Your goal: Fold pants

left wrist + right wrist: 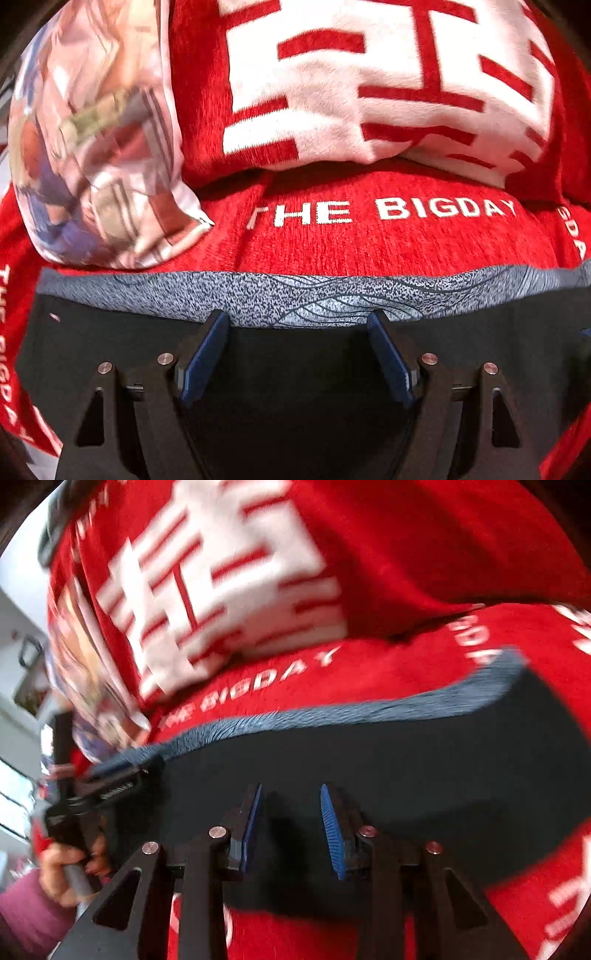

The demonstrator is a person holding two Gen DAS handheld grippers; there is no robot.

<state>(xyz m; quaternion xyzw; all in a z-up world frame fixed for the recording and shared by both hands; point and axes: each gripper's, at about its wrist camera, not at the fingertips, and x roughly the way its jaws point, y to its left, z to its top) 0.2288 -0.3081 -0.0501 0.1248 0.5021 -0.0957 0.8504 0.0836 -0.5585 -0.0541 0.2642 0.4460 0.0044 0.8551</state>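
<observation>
Black pants [110, 343] lie flat on a red blanket, their grey patterned waistband [258, 295] along the far edge. My left gripper [297, 321] hovers over the black cloth just short of the waistband, its blue pads wide apart and pinching nothing. In the right wrist view the pants [406, 746] spread across the middle, with the waistband [332, 709] blurred behind. My right gripper [291, 788] stands over the black cloth, its pads a narrow gap apart with no cloth between them. The left gripper [110, 786] shows at the left edge, held by a hand [59, 871].
The red blanket [369, 240] reads "THE BIGDAY" in white. A red cushion with a large white character [369, 81] lies beyond the waistband. A pale printed pillow [92, 147] rests to its left, touching the waistband's left end. A purple sleeve [22, 915] is at the lower left.
</observation>
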